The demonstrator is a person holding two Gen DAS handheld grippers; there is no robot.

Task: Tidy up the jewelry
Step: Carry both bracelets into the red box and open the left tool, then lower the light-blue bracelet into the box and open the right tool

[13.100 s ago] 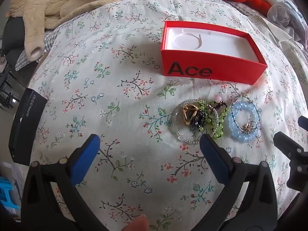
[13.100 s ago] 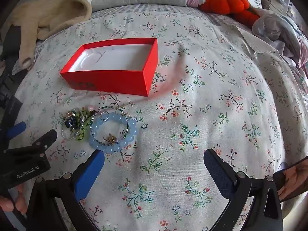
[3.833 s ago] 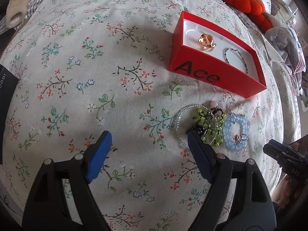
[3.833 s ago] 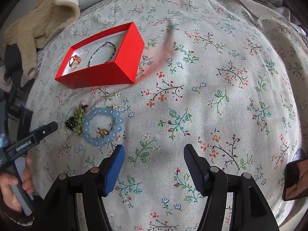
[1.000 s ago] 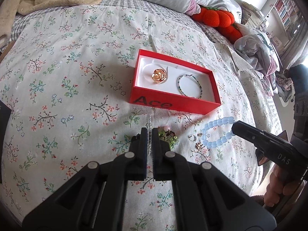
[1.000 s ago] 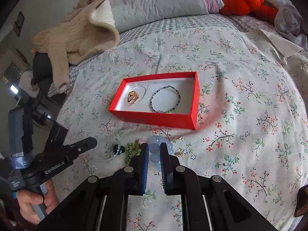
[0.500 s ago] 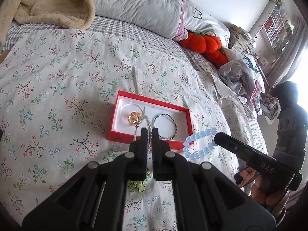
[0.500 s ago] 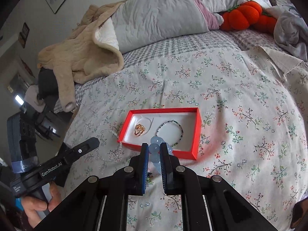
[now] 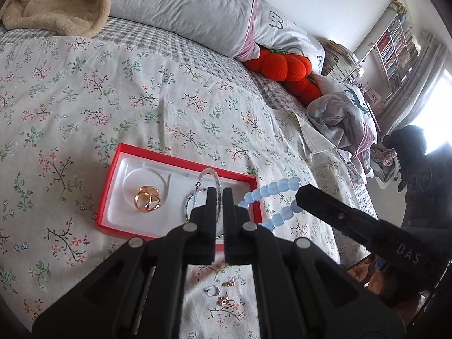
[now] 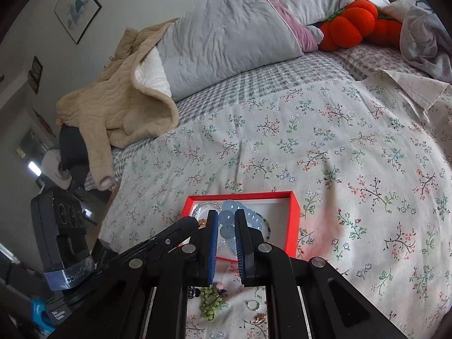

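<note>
Pinching round, glossy blue bead bracelet (image 10: pixel 227 220)

right gripper (image 9: pixel 299 197): "DAS" in pale letters on its black body, left wrist view
tape band (image 10: pixel 69 275): pale lettering on the left gripper's black unit, unclear
blue object (image 10: pixel 42 315): small white print, too small to read

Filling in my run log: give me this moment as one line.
left gripper: shut on clear bead bracelet | right gripper: shut on blue bead bracelet | both over red box
</note>
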